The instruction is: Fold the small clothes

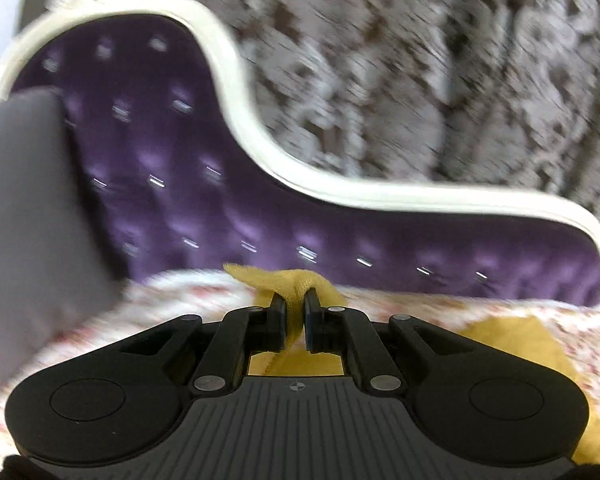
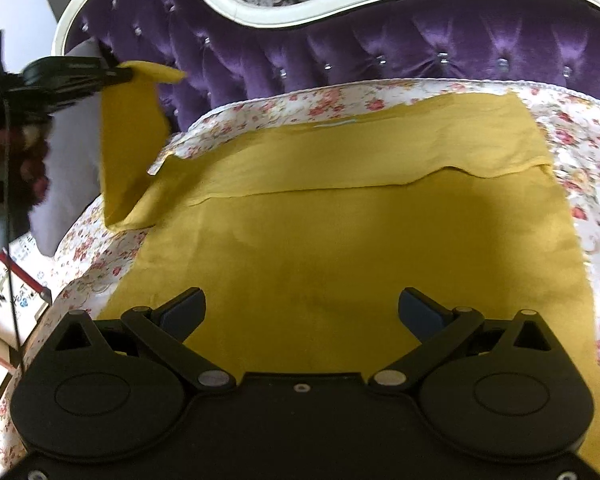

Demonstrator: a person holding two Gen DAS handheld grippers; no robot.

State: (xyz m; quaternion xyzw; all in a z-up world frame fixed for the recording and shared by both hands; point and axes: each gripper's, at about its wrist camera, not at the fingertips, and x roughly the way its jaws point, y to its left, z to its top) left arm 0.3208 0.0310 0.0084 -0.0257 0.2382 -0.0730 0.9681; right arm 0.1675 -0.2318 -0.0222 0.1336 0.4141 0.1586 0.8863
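Note:
A mustard-yellow garment (image 2: pixel 340 240) lies spread on the floral bedsheet (image 2: pixel 588 152), its far part folded over in a band. My left gripper (image 1: pixel 295 304) is shut on a bunched piece of the yellow cloth (image 1: pixel 296 278). In the right wrist view the left gripper (image 2: pixel 118 74) sits at the far left, holding a strip of the garment (image 2: pixel 130 148) lifted off the bed. My right gripper (image 2: pixel 302 314) hovers open over the near part of the garment, nothing between its fingers.
A purple tufted headboard (image 2: pixel 380 52) with a white frame runs behind the bed. A grey pillow (image 1: pixel 28 208) leans at the left. Patterned wallpaper (image 1: pixel 420 80) is beyond. A person's dark sleeve (image 2: pixel 12 168) and boxes (image 2: pixel 16 292) are at the left edge.

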